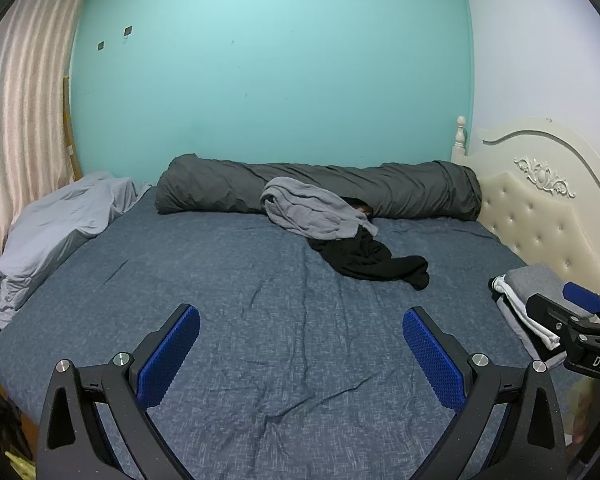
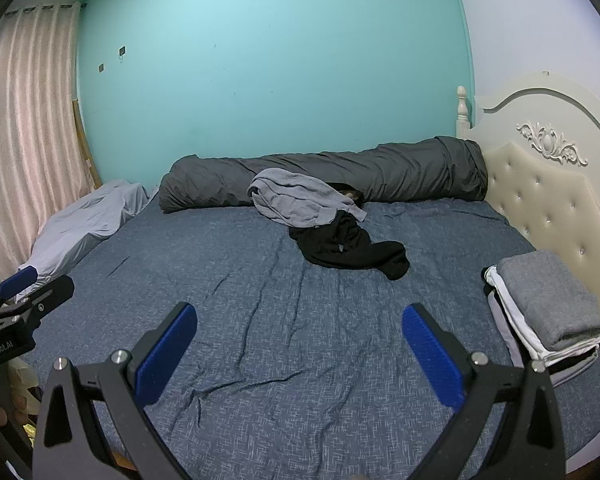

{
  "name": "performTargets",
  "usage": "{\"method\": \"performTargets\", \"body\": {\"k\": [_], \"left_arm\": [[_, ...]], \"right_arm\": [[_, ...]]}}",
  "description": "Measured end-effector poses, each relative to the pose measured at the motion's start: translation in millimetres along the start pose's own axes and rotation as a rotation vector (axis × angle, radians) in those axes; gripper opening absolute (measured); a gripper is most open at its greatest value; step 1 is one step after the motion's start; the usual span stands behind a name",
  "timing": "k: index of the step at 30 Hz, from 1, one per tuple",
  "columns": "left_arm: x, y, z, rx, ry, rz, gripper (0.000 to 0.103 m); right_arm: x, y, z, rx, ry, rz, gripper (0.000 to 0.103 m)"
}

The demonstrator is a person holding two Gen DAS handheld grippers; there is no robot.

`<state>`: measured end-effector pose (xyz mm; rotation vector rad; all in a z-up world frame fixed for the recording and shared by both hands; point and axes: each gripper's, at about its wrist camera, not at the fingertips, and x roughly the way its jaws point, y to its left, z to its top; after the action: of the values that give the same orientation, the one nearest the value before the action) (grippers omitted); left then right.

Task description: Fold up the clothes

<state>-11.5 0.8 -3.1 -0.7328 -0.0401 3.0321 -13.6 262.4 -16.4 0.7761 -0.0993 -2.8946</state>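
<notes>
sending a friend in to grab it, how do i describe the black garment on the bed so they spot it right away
Start at the long dark grey rolled duvet lying along the teal wall. A crumpled light grey garment leans against its middle. The black garment spills out from under that onto the blue bedsheet, the only black, unfolded piece, apart from the neat folded stack by the headboard.

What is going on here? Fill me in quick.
A person is folding clothes on the bed, a gripper in each hand. The left gripper and right gripper are both open and empty above the sheet. A grey garment and a black garment lie unfolded near the rolled duvet. A folded stack sits by the headboard.
</notes>
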Motion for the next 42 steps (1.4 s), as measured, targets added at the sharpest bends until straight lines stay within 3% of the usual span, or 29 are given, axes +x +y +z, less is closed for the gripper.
{"method": "performTargets", "body": {"k": [9,21,31,39,42], "left_arm": [[8,1,-3,0.0,-0.002,-0.006,0.103],[52,18,8,-0.036,0.013,-0.016,0.103],[155,33,20,-0.044,0.06,-0.042,0.103],[271,42,31,-0.076,0.092,-0.043,0.103],[321,42,32,-0.087,0.102,-0.039,0.103]], "right_arm": [[6,0,1,-0.003,0.005,-0.002,0.103],[43,-9,6,0.004,0.044,-0.003,0.103],[127,-24,23,-0.015,0.062,-0.005,0.103],[248,-50,43,-0.02,0.13,0.024,0.103],[303,-69,48,-0.015,0.154,-0.02,0.103]]}}
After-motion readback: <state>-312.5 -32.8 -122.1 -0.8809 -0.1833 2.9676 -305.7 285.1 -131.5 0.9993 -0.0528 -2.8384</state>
